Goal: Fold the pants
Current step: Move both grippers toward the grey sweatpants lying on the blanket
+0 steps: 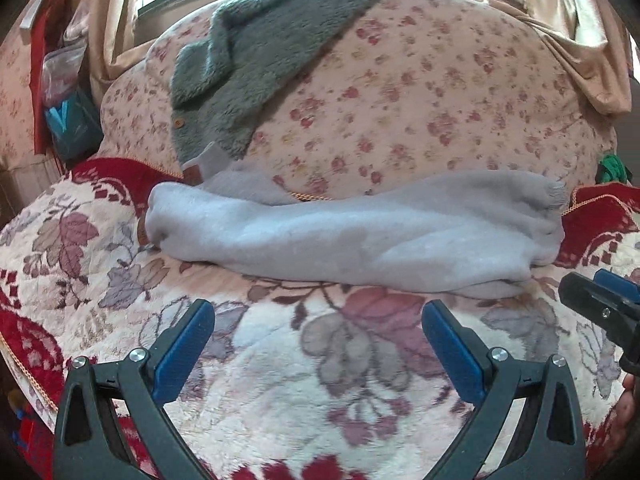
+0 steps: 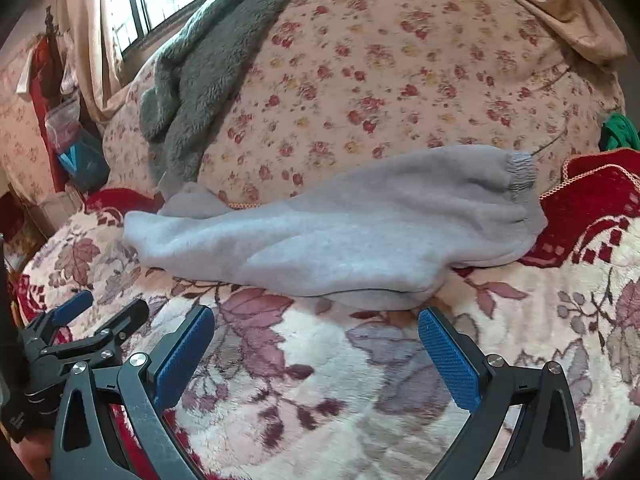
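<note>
The light grey fleece pants (image 1: pixel 352 232) lie folded in a long bundle across the floral blanket (image 1: pixel 280 360), with the ribbed cuff at the right end (image 2: pixel 520 176). They also show in the right wrist view (image 2: pixel 332 232). My left gripper (image 1: pixel 318 320) is open and empty, just short of the pants' near edge. My right gripper (image 2: pixel 316 326) is open and empty, its right fingertip close to the pants' lower fold. The right gripper shows at the right edge of the left wrist view (image 1: pixel 600 300); the left gripper shows at the lower left of the right wrist view (image 2: pixel 80 328).
A large rose-print cushion (image 1: pixel 420 100) rises right behind the pants. A dark grey fleece garment (image 1: pixel 256 64) drapes over its left side. A green item (image 1: pixel 612 168) sits at the far right. Curtains and a window stand behind. Bags hang at the far left (image 1: pixel 68 92).
</note>
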Demonstrator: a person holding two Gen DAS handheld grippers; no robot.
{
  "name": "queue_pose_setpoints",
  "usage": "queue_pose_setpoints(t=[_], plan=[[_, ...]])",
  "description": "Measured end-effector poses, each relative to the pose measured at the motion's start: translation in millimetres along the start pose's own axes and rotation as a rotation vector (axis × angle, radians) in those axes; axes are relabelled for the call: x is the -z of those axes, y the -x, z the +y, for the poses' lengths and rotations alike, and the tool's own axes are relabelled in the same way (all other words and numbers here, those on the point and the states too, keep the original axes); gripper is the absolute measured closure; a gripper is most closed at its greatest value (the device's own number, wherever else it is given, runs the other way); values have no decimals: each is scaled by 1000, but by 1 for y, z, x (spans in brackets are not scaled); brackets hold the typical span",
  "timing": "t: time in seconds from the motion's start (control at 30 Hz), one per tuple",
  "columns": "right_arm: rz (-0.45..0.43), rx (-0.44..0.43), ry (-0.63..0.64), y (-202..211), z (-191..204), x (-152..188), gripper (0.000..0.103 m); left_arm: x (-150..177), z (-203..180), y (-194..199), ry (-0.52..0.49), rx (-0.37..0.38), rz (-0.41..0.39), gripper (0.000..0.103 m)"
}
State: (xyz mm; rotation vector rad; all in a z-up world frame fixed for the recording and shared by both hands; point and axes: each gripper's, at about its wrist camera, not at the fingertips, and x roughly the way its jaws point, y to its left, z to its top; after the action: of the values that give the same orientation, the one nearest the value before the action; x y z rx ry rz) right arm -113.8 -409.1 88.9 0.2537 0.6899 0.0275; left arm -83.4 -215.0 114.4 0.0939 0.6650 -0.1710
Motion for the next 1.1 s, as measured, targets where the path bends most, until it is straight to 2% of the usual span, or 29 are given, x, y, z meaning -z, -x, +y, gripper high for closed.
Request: queue_pose_setpoints(t=[0.33,0.47,0.57,0.67,0.87,1.1], plan=[[-33,16,-7,20,-31,2,0,-5,-30,7,-40,19,-8,0],[-65,-8,-36,27,-45,-1,0,-6,-33,5,-45,18,-3,0],[-36,-63,-50,26,-50,-4,0,-4,-31,1,-32,25,12,0],[-22,-58,-37,24,-49,-4,0,-3,-26,-4,-29,22,24,0],[17,-68,-23,7,-47,-6,0,-12,5,-18,-8,-9,33,0],[51,-38,50,-25,-51,-31,0,-50,67,-50,26,-57,31,0]])
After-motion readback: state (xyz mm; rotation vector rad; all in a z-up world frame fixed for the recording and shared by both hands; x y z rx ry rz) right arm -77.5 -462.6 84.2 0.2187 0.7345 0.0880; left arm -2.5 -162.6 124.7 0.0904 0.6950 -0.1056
